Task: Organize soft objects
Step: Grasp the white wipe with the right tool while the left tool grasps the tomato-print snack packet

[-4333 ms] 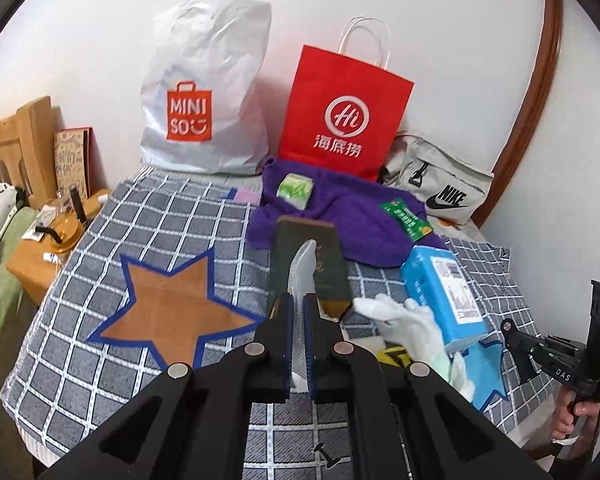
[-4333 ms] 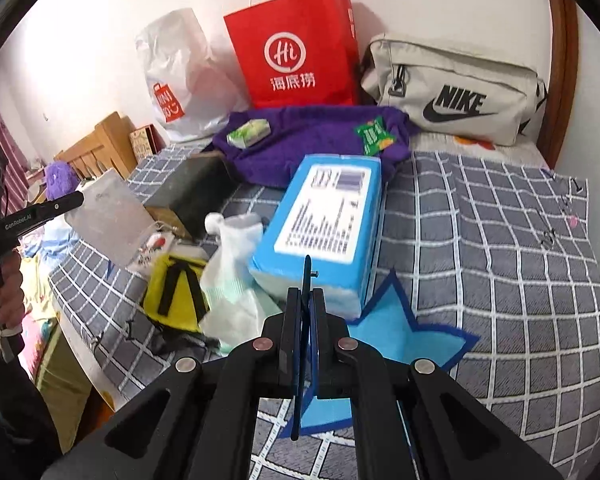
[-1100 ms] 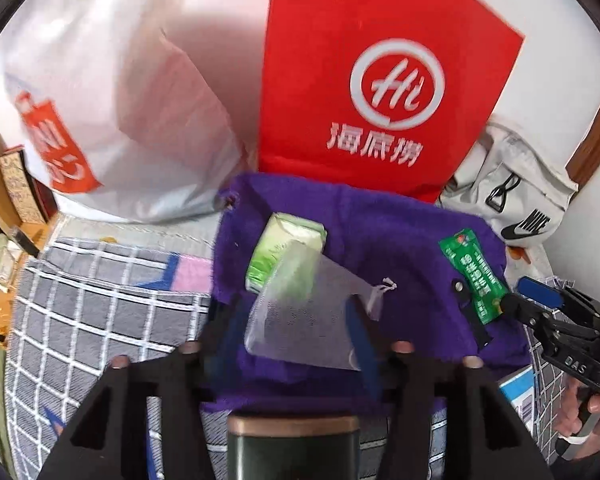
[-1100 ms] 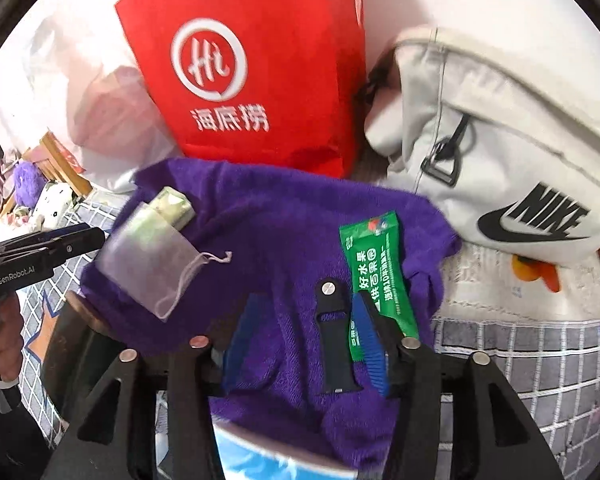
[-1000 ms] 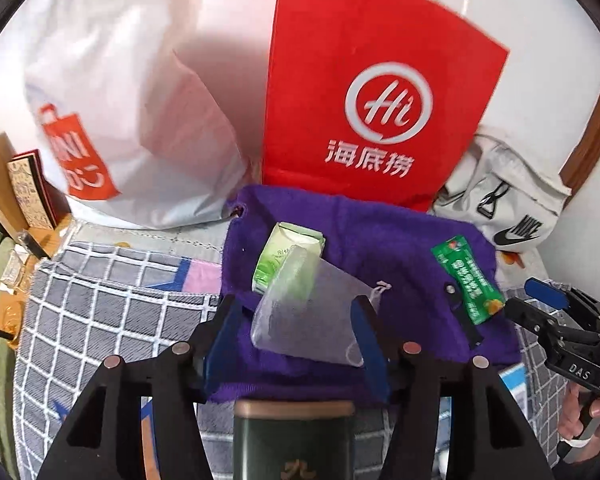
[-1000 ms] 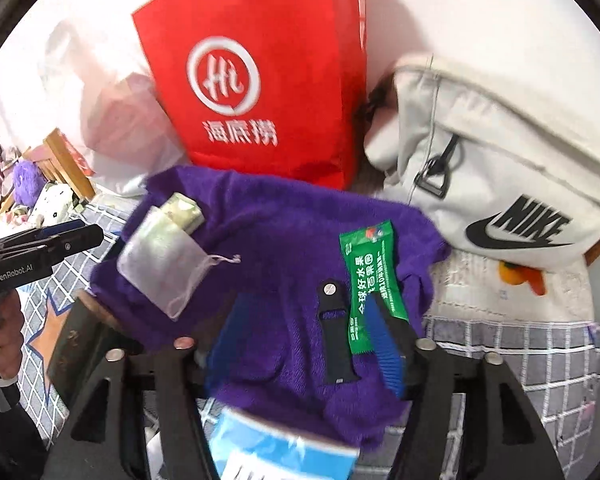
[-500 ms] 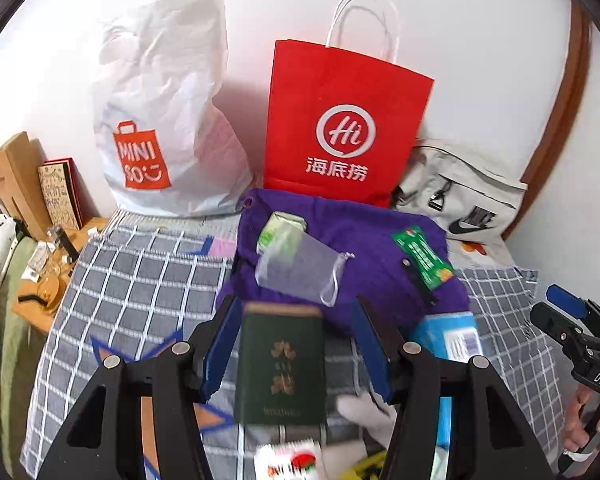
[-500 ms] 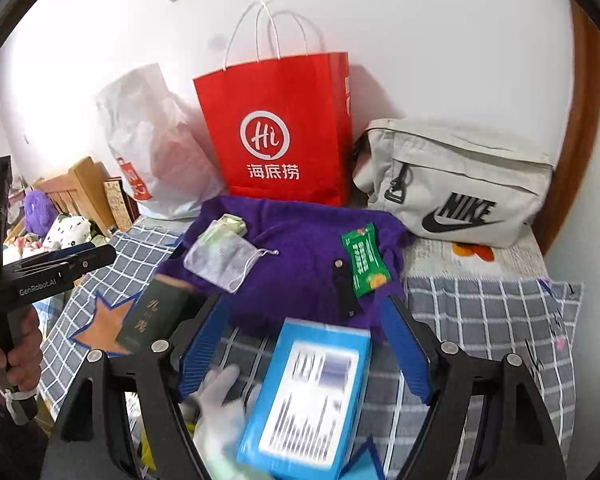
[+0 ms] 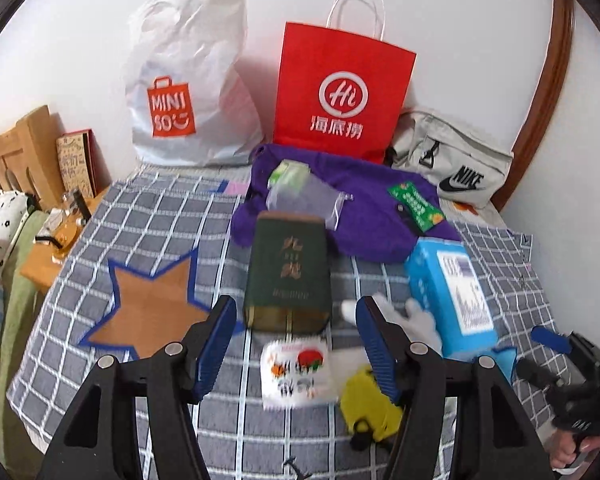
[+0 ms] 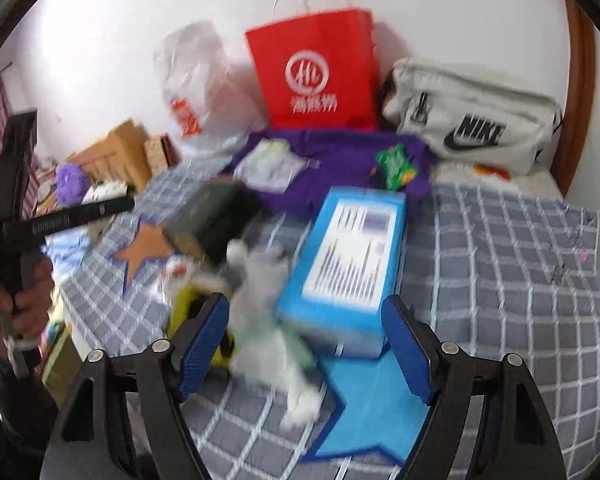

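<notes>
The left gripper point(image 9: 296, 340) hangs empty at lower centre, jaws opening, nothing pinched. The right gripper point(image 10: 304, 344) is likewise released and empty. Beyond them, mid-frame, the mesh pouch point(image 9: 306, 202) lies on the purple towel point(image 9: 364, 224), just behind the green box point(image 9: 288, 272); the white glove point(image 10: 268, 320) rests beside the blue box point(image 10: 352, 256).

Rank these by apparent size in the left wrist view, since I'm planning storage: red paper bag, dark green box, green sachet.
1. red paper bag
2. dark green box, though it lies nearer the camera
3. green sachet
</notes>
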